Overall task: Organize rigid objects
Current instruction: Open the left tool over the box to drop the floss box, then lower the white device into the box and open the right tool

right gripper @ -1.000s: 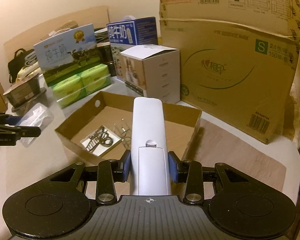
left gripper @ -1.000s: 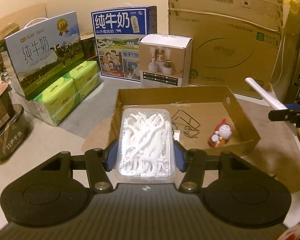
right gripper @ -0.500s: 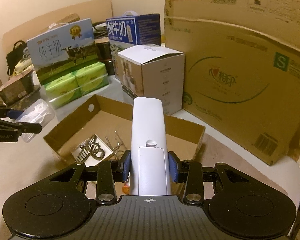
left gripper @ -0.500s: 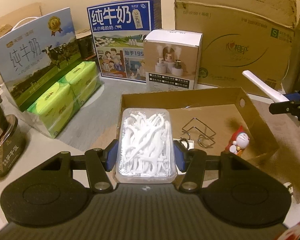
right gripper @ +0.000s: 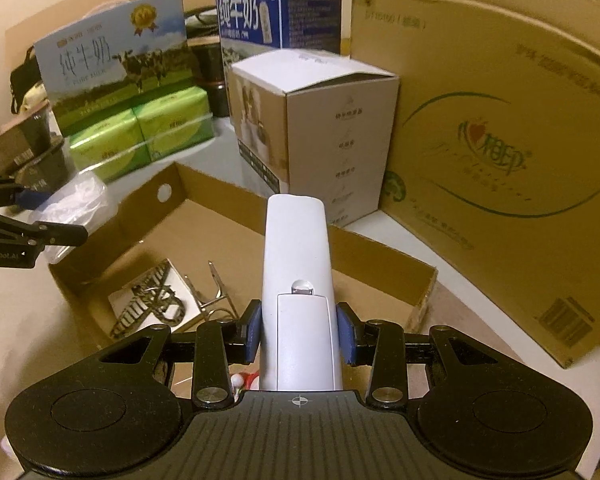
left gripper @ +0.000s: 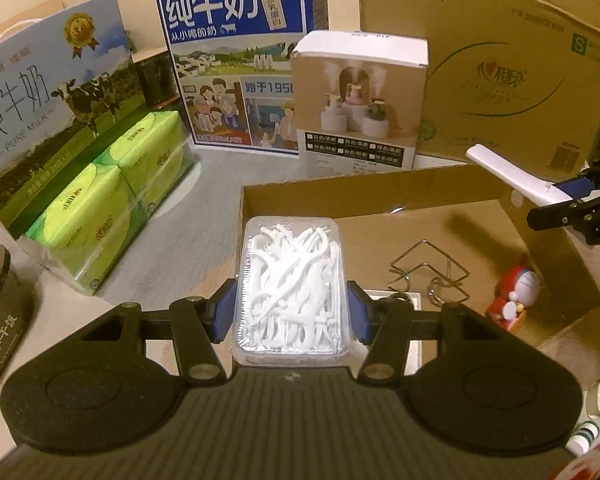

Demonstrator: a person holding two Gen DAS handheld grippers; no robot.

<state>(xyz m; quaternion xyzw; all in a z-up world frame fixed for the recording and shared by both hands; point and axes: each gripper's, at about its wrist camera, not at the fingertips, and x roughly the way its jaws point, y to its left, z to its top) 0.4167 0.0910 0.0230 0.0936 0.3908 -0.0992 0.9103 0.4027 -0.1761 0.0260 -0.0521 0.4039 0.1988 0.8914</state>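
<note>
Holding light, stiff stuff | your left gripper (left gripper: 291, 308) pinches floss-pick box (left gripper: 291, 280) sides | right gripper (right gripper: 299, 334) pinches slick remote (right gripper: 298, 280) low, over tray (right gripper: 384, 256)

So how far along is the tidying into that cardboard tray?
Already in the cardboard tray: a wire holder, a hair clip and a small figurine. In hand: the left gripper holds a floss pick box, the right gripper a white remote, both over the tray. Left: setting both down inside.

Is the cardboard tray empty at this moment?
No; the cardboard tray already holds a wire rack and a small red-and-white figurine.
</note>
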